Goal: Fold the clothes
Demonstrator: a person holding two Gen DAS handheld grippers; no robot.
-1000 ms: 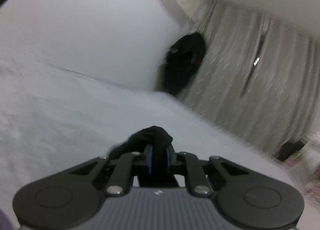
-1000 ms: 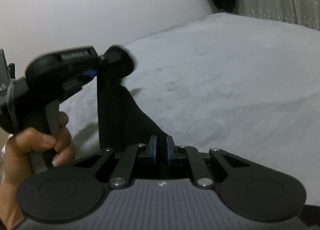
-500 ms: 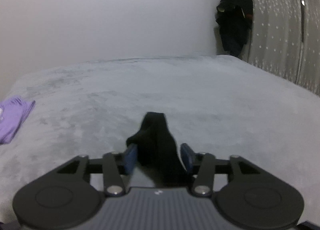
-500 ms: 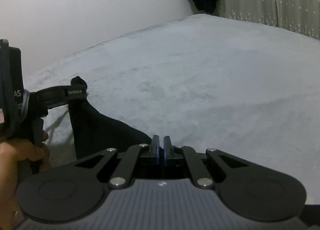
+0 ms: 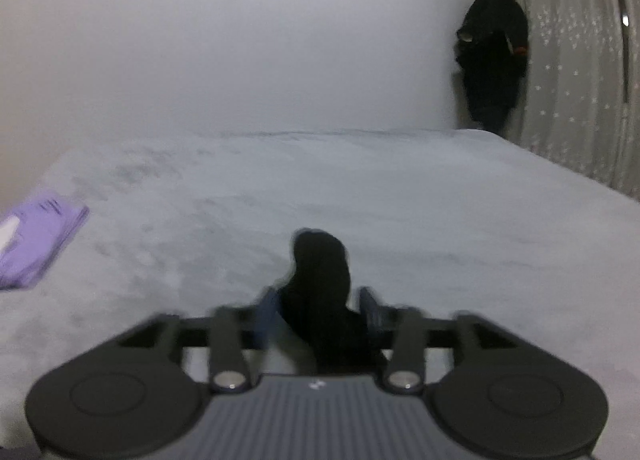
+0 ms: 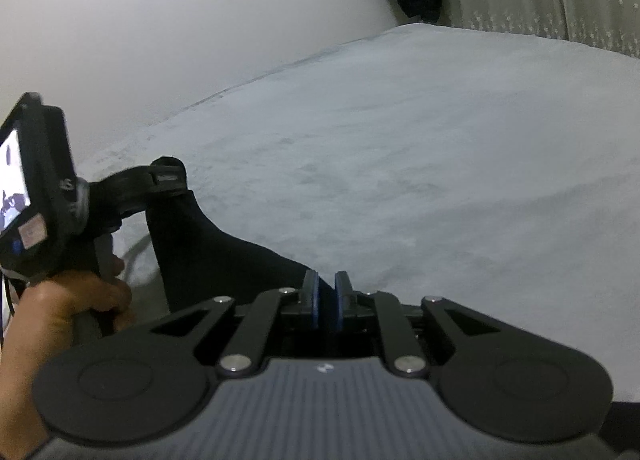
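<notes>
Black garment [image 6: 208,256]: soft dark cloth, slung between the two grippers above the bed, one end at each tool. In the left wrist view a bunched end [image 5: 320,288] rises between the fingers.

Left gripper [image 5: 320,304]: fingers spread, blue pads standing to either side of the cloth bunch; the frame is blurred, and whether the pads touch the cloth cannot be told. In the right wrist view this gripper [image 6: 164,180] shows at left, held by the person's left hand [image 6: 68,300], the cloth hanging from its tip.

Right gripper [image 6: 325,300]: fingers nearly pressed together, a narrow slit between the blue pads; the cloth runs up to them, yet a pinch cannot be confirmed.

Pale grey bedspread [image 5: 440,220]: plush, lightly mottled, filling the lower field of both views.

Lilac folded garment [image 5: 36,244]: lying on the bedspread at far left, well apart from the grippers.

Dark clothing [image 5: 492,60]: hanging in the far corner, beside a star-dotted curtain [image 5: 572,80].
</notes>
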